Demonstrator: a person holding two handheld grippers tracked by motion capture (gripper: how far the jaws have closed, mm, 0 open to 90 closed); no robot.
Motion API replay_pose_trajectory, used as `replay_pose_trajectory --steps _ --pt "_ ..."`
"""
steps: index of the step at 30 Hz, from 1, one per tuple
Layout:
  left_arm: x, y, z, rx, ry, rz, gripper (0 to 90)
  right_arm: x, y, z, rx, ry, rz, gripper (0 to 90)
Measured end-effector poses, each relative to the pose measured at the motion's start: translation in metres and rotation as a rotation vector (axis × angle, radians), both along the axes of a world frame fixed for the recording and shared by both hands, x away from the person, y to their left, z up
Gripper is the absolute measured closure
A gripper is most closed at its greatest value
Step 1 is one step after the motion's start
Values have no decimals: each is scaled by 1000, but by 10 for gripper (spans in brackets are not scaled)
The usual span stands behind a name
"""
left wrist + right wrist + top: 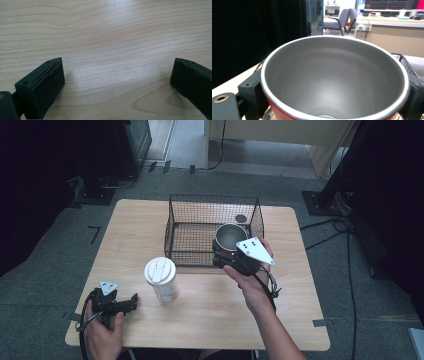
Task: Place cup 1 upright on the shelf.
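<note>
**Metal cup held at wire basket; left gripper idle on surface**

A metal cup (230,237) with a grey inside and a red outer wall is held by the right gripper (226,255) at centre frame in the high view. The cup is carried upright, mouth up, over the front right corner of the black wire basket (192,222); whether it touches the mesh cannot be told. In the right gripper view the jaws are seen pressed against opposite sides of the cup (334,80), one at lower left and one at lower right of the frame, just below the rim.

The left gripper (131,301) is found at lower left of the high view, resting low on the wooden surface (210,315). In the left gripper view its jaws are spread wide, with bare wood grain between them and nothing held.

A clear plastic cup with a white lid (161,279) is noted standing upright on the surface, between the two grippers and just in front of the basket's front left corner.
</note>
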State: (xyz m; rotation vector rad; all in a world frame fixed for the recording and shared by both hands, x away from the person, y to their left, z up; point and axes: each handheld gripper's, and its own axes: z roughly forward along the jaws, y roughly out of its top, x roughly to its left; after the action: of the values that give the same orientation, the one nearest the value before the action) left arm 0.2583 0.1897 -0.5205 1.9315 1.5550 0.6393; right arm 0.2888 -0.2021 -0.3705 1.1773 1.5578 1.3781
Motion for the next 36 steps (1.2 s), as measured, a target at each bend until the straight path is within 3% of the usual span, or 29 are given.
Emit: replay_pose_trajectory --steps 1,9,13,16,21,27,33,36 --pt "0 0 0 0 -1 0 0 5 0 -1 -6 -26 -23 71" --pt "0 0 0 1 0 -1 0 25 -5 1 11 -49 -67 71" --pt "0 0 0 1 -1 0 0 38 -6 -1 5 -85 -110 70" --pt "0 0 0 0 -1 0 0 50 -9 -6 41 -112 -148 70" --pt "0 0 0 0 -1 0 0 63 -15 -12 96 -97 -173 70" --pt "0 0 0 0 -1 0 0 74 -17 -19 101 -114 -173 70" --pt "0 0 0 1 -1 -1 0 99 -21 -25 104 -122 -188 70" --pt "0 0 0 0 -1 0 0 105 -19 -26 95 -120 -223 70"
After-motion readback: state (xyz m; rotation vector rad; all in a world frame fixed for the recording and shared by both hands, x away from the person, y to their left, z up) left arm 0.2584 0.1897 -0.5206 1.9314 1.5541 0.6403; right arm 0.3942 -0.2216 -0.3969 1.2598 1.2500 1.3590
